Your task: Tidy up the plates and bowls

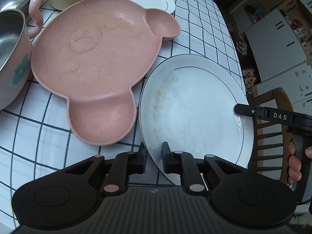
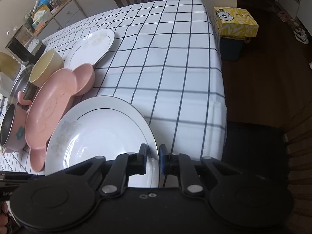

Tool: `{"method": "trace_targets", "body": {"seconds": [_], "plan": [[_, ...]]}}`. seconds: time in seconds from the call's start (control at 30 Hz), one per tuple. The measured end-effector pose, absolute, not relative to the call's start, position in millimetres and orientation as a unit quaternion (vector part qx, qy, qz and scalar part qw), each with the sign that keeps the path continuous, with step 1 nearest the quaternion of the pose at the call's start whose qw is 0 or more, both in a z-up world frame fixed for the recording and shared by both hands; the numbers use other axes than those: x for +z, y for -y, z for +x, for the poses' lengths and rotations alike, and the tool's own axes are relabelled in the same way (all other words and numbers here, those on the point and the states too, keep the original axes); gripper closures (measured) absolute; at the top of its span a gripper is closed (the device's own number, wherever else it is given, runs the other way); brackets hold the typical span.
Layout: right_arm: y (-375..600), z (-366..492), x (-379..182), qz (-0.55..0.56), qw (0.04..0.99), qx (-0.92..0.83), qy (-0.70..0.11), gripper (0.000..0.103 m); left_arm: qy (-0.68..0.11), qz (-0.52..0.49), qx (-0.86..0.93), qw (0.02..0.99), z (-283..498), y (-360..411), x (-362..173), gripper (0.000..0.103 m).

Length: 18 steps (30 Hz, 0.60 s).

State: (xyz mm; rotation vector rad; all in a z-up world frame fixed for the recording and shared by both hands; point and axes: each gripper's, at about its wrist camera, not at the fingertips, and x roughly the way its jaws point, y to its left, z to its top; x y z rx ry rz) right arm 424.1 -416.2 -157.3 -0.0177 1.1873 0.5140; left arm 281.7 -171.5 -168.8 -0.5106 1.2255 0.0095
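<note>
A large white plate (image 1: pixel 195 107) with a thin dark ring lies at the table's near corner. My left gripper (image 1: pixel 154 157) is shut on its near rim, one pad above and one below. The right gripper (image 2: pixel 153 156) is shut on another part of the same plate (image 2: pixel 101 128); its black finger (image 1: pixel 238 110) shows on the plate's right rim in the left wrist view. A pink bear-shaped plate (image 1: pixel 97 58) lies just left of it. Farther back are a smaller white plate (image 2: pixel 91 46) and a pale yellow bowl (image 2: pixel 44 68).
A pink steel-lined bowl with a handle (image 1: pixel 11 58) and a steel bowl (image 2: pixel 19 83) stand at the left. The checked tablecloth (image 2: pixel 165 68) spreads to the right. A wooden chair (image 1: pixel 273 136) stands by the corner, a yellow box (image 2: pixel 236 21) beyond the table edge.
</note>
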Motion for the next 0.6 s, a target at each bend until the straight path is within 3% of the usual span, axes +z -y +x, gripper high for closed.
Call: {"method": "trace_targets", "body": {"seconds": [0.6], "plan": [[444.0, 281.1, -142.5, 0.054, 0.822, 0.178, -0.538, 0.094, -0.572, -0.148, -0.075, 0.803, 217.7, 174.2, -150.4, 0.088]]}}
